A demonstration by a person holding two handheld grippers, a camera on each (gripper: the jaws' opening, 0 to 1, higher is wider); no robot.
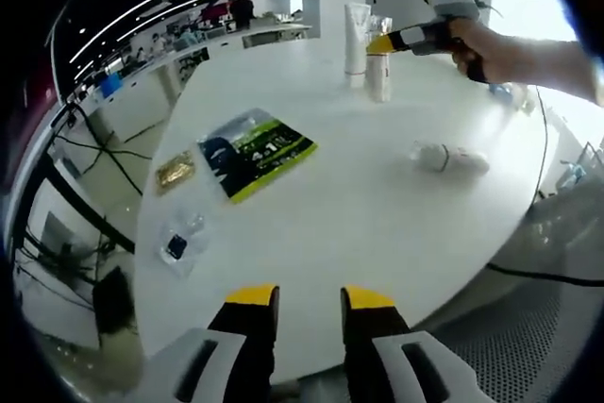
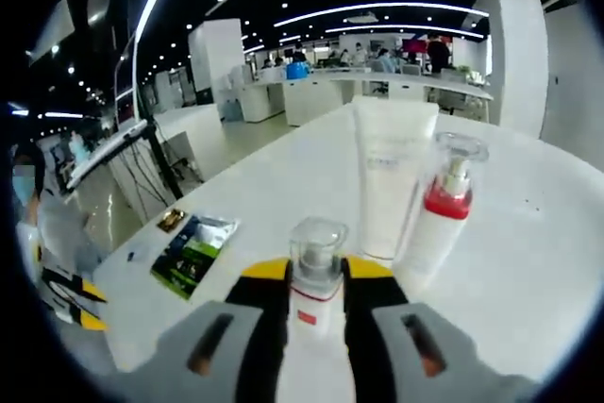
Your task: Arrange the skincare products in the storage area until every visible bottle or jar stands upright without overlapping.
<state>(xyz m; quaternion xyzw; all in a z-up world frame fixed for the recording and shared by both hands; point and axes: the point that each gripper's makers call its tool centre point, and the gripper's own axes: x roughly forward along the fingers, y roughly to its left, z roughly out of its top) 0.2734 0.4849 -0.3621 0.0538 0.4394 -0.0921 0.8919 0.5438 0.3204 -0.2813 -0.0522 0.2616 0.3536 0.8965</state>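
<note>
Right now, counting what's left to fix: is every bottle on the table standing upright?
No, in the left gripper view a white bottle lies on its side on the table.

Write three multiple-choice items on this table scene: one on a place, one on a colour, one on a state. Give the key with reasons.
1. Where does the green leaflet lie?
A. flat on the white table
B. on the floor
C. under the tube

2. What colour is the band on the pump bottle beside the white tube?
A. blue
B. red
C. green

3. How is the bottle near the table's right edge?
A. upright
B. held
C. lying on its side

Key: A, it rests on the tabletop; B, its collar is red; C, it lies flat, untouched.
</note>
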